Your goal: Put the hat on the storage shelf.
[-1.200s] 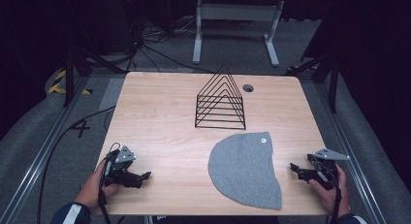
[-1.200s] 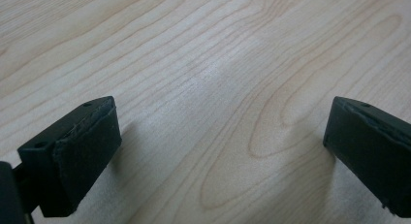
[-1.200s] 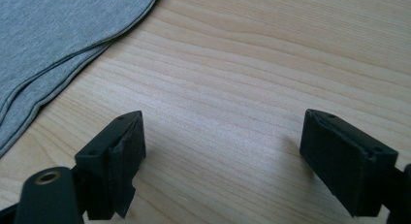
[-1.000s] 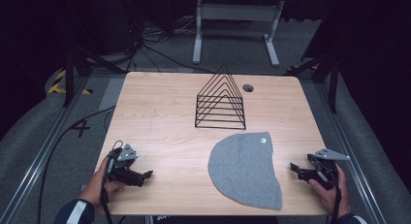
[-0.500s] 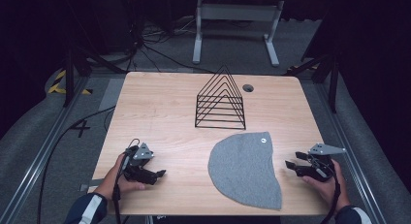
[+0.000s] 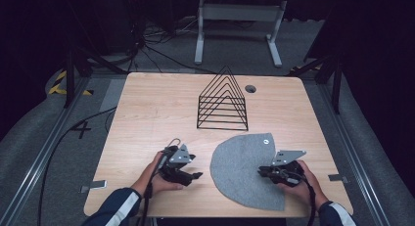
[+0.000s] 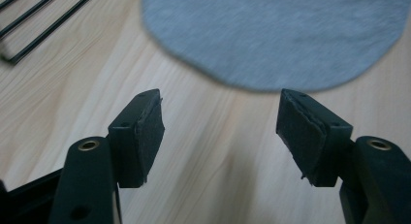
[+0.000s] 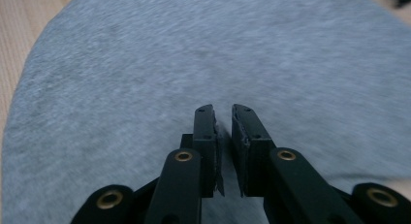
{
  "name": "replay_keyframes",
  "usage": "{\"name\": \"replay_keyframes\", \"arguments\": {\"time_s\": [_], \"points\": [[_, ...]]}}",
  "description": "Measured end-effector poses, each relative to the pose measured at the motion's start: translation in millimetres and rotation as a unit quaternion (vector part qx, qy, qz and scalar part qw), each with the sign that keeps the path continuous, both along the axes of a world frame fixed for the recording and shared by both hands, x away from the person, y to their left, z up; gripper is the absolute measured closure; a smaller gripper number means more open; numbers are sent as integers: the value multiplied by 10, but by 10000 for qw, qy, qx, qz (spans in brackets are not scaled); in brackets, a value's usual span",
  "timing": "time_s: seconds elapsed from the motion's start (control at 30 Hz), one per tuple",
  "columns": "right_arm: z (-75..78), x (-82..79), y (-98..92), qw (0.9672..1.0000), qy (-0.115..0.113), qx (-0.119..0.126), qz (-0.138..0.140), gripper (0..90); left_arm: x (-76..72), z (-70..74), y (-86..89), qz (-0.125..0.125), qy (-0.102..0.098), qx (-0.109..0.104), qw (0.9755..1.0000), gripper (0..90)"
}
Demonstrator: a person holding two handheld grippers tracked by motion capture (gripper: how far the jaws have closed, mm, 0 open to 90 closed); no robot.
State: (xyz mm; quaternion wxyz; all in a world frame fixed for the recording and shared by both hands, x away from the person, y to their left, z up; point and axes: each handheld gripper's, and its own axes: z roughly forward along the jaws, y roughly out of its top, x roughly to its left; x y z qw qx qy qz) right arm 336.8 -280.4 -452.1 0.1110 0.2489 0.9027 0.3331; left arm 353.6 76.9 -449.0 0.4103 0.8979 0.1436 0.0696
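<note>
A grey half-round cloth (image 6: 240, 167) lies flat on the front right of the wooden table (image 6: 147, 108), with a small round tag (image 6: 265, 141) near its far edge. My left gripper (image 6: 193, 177) rests on the bare wood just left of the cloth, jaws wide open. In the left gripper view the gripper (image 7: 220, 132) faces the cloth's curved edge (image 7: 276, 35). My right gripper (image 6: 262, 172) sits over the cloth's right part. In the right gripper view its jaws (image 8: 223, 117) stand almost together above the grey cloth (image 8: 145, 64), with nothing visibly between them.
A black wire rack (image 6: 222, 106) of nested triangles stands behind the cloth at mid-table; its base bars (image 7: 29, 25) appear at the top left of the left gripper view. A small round hole (image 6: 250, 88) lies in the tabletop behind the rack.
Both hands moved inward. The left gripper slid right toward the cloth's edge. The right gripper moved left from the table's edge onto the cloth.
</note>
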Motion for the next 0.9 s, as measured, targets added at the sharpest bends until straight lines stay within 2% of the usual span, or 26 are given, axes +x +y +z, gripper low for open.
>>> {"name": "replay_keyframes", "arguments": {"time_s": [0.1,0.2,0.23,0.3,0.37,0.47,0.53,0.57,0.6,0.67,0.7,0.8,0.83,0.9], "points": [[-27,-3,135,10000,19,92,33,827,-79,27,-245,-369,-112,-1,9993,422],[-52,-4,249,9997,25,223,-79,828,-152,22,-461,-746,-154,45,9971,472],[-54,-16,307,9998,-25,191,-81,829,-182,16,-504,-756,-96,92,9971,489],[-50,-33,389,9999,-43,147,-76,827,-231,-13,-626,-943,-52,115,9955,508],[-27,-31,475,9999,-96,-10,35,796,-270,-54,-734,-1010,-45,149,9948,517],[26,37,453,9996,-276,-30,-53,781,-292,-109,-819,-1051,-8,275,9941,526],[87,160,350,9982,-513,-21,-300,781,-290,-141,-831,-1072,27,370,9935,533],[94,213,313,9972,-627,-109,-400,781,-283,-153,-830,-1083,-36,427,9932,534],[94,257,281,9964,-679,-168,-473,781,-275,-171,-825,-1063,-45,501,9931,535],[74,352,209,9954,-715,-202,-610,783,-251,-186,-795,-1038,72,395,9938,542],[51,417,167,9943,-755,-273,-702,784,-235,-181,-781,-1083,26,434,9932,545],[-19,547,89,9936,-641,-363,-861,764,-192,-171,-708,-1032,54,496,9934,548],[-23,565,60,9942,-593,-259,-856,762,-177,-168,-680,-976,81,519,9938,548],[-15,573,25,9944,-504,-226,-902,762,-128,-159,-590,-849,56,561,9948,548]]}}
